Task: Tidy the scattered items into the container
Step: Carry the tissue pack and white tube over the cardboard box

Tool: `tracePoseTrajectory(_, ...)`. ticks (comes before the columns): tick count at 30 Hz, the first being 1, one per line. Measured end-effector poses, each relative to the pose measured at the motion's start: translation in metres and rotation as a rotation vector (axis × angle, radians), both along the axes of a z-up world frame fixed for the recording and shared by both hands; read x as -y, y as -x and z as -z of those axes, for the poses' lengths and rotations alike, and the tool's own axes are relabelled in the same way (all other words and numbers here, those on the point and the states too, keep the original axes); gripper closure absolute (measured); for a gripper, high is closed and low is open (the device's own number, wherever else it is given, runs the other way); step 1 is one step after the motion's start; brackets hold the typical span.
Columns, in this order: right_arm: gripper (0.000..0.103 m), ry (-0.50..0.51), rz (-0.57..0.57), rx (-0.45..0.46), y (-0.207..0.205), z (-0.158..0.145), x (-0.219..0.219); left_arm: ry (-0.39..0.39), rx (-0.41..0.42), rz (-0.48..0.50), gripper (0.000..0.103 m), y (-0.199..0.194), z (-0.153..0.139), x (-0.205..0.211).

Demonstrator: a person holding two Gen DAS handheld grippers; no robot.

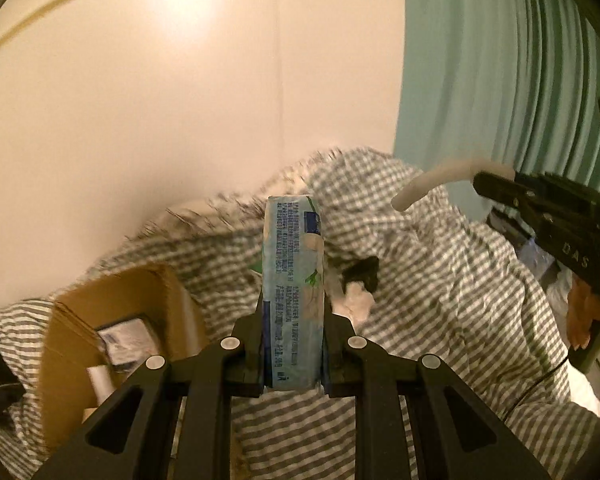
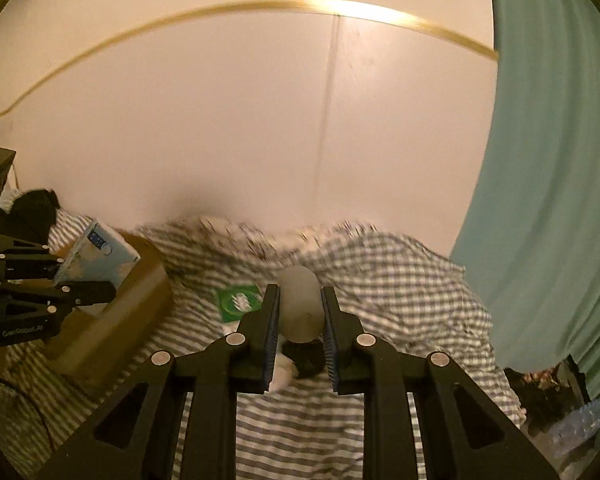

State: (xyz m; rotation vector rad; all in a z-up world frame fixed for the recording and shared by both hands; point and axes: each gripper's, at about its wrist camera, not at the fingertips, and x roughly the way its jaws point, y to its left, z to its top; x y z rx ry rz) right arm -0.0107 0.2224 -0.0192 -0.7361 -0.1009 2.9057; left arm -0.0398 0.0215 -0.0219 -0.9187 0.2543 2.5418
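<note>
Left wrist view: your left gripper [image 1: 292, 344] was clamped on a blue tissue pack [image 1: 293, 280].
Right wrist view: your right gripper [image 2: 300, 320] pinched a white tube [image 2: 300, 304].

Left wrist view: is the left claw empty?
No, the left claw is shut on a light blue printed packet standing upright between its pads.

pack [image 1: 293, 288]: glossy printed plastic wrap
tube [image 2: 300, 306]: matt, translucent, smooth
box [image 1: 100, 320]: plain brown cardboard, matt
sheet [image 1: 440, 300]: checked cloth, creased
grippers: matt black plastic, metal pins
</note>
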Motion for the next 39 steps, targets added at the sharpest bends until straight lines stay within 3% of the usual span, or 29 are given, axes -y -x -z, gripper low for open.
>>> tracePoseTrajectory(8,0.084,0.060,-0.070,-0.075,-0.005,-0.034,0.045,-0.040,-0.071,-0.110,0.084,-0.002,-0.034,0.055)
tracePoseTrajectory(17,0.084,0.088,-0.158,-0.093,0.014,-0.048,0.098,-0.040,-0.139,-0.221,0.084,0.004,-0.042,0.110)
tracePoseTrajectory(26,0.084,0.087,-0.268,-0.034,0.053,-0.030,0.155,-0.024,-0.097,-0.315,0.084,0.023,-0.012,0.161)
tracePoseTrajectory(39,0.084,0.070,-0.382,0.124,0.125,0.026,0.224,0.011,0.055,-0.404,0.084,0.055,0.050,0.207)
